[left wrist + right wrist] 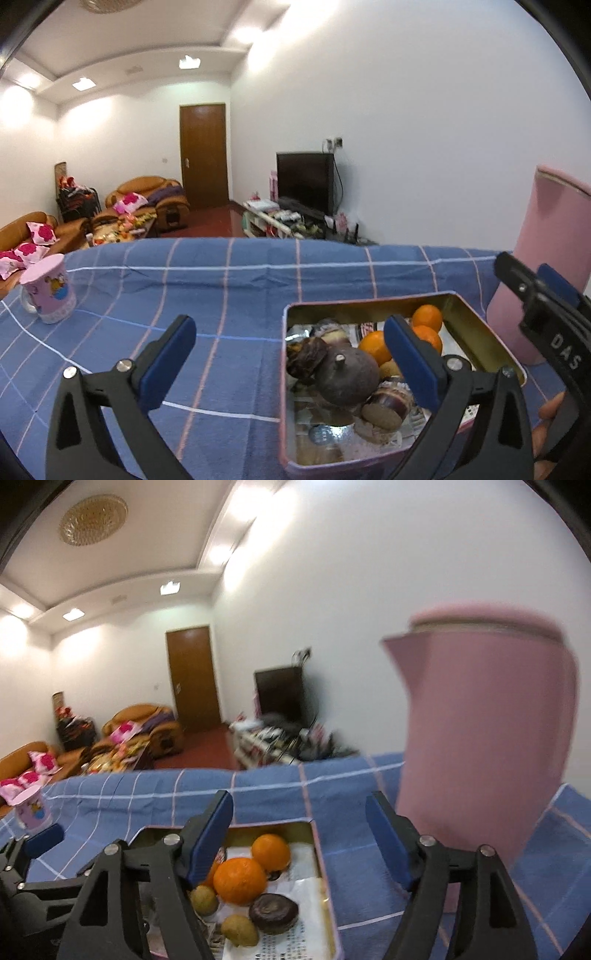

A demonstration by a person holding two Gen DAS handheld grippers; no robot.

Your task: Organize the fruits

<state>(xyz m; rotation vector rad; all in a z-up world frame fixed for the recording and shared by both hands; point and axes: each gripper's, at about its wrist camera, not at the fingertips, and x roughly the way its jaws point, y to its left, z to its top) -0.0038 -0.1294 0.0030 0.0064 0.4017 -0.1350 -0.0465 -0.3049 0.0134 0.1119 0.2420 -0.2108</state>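
Note:
A rectangular tin box stands on the blue checked tablecloth and holds oranges, a dark purple round fruit, small brown fruits and wrapped cakes. My left gripper is open and empty, hovering over the box's left edge. My right gripper is open and empty above the box; beneath it lie oranges, small brown fruits and a chocolate cake. The right gripper also shows at the right edge of the left wrist view.
A tall pink jug stands just right of the box, close to my right finger; it also shows in the left wrist view. A pink lidded mug stands at the table's far left. The table's far edge lies beyond.

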